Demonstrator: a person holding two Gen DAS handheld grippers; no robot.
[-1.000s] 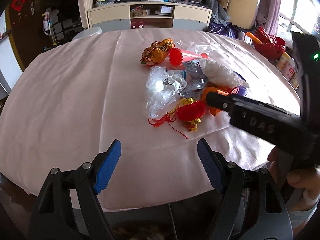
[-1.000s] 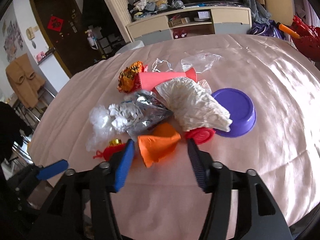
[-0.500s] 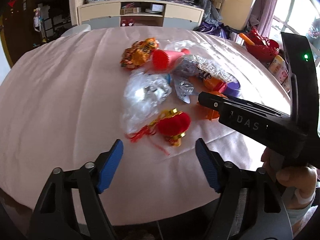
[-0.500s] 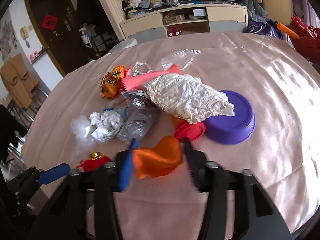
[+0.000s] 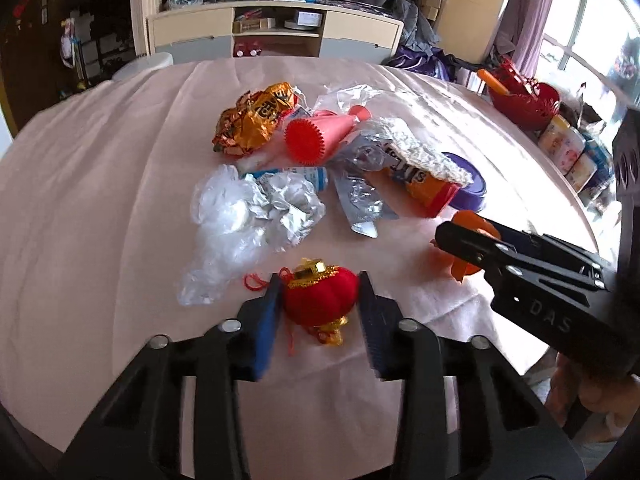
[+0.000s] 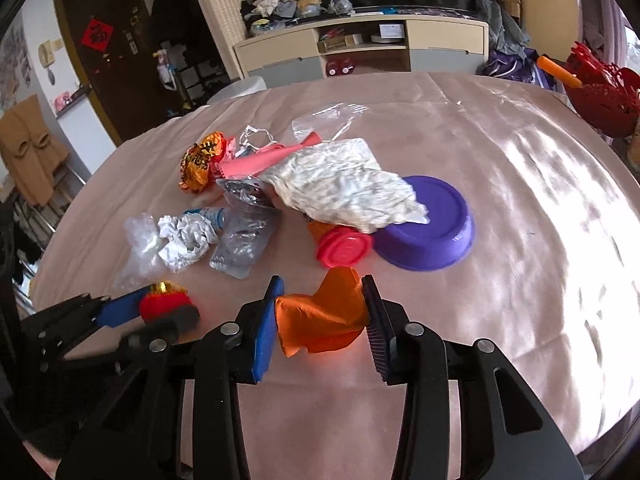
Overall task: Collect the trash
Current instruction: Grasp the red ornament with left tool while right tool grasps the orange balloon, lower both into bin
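red lantern point(image 5: 319, 295): between left gripper's point(image 5: 318, 312) pads | orange wrapper point(image 6: 322, 316): crumpled, between right gripper's point(image 6: 322, 320) pads | other trash: heaped mid-tablecloth

Both fisheye wrist views sit low at the table's point(image 5: 100, 200) near edge, close in, facing 12 o'clock toward the cabinet point(image 6: 360, 48). They share the trash pile; the right hand-held gripper point(image 5: 464, 236) enters the left view at 3 o'clock.

Pink tablecloth point(image 6: 520, 184), beige sideboard point(image 6: 360, 46) behind, red basket point(image 6: 600, 92) alongside, dark door point(image 6: 100, 40).
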